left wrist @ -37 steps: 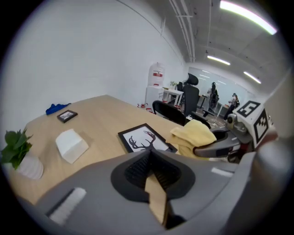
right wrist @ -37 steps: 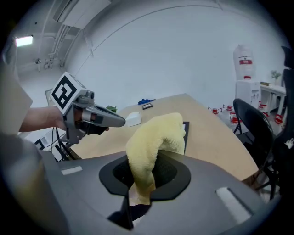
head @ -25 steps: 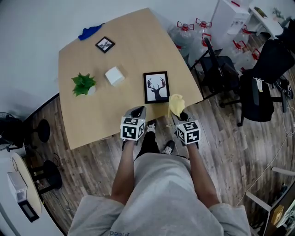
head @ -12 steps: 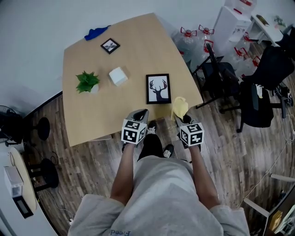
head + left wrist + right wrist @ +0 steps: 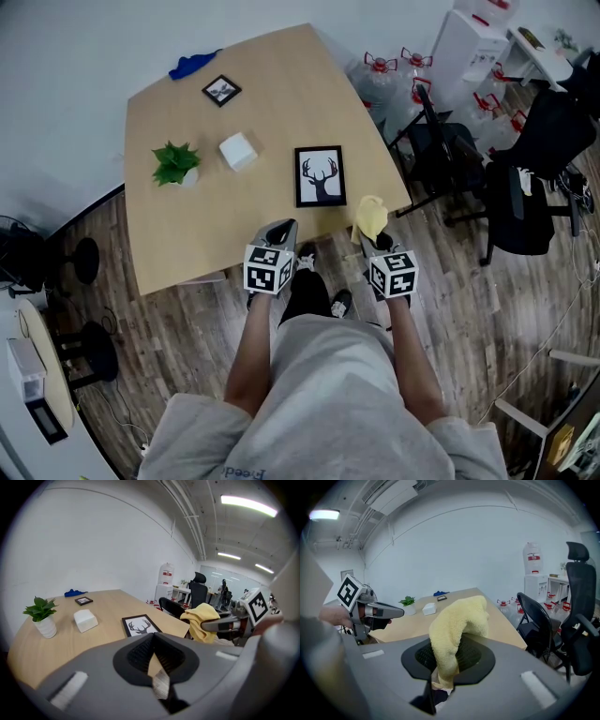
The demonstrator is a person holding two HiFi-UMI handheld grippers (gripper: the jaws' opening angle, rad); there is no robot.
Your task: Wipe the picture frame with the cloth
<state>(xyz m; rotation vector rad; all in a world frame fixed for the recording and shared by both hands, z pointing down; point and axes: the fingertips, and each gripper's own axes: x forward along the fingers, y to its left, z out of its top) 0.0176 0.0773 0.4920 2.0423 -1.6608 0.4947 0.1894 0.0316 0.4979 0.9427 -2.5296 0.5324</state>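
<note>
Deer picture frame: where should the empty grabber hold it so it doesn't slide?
Probably its near short edge: the deer picture frame lies flat on the table with that end closest to the left gripper, so come in low from the person's side and pinch the black border. That leaves the picture free for the yellow cloth in the right gripper.

Open tabletop [image 5: 202, 234] left of picture frame [image 5: 319, 175]

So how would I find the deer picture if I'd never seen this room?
Find the big wooden table. Near its right front corner lies a black picture frame, flat on the wood. It's bigger than the small frame at the far end, and it shows a black deer head with antlers.
</note>
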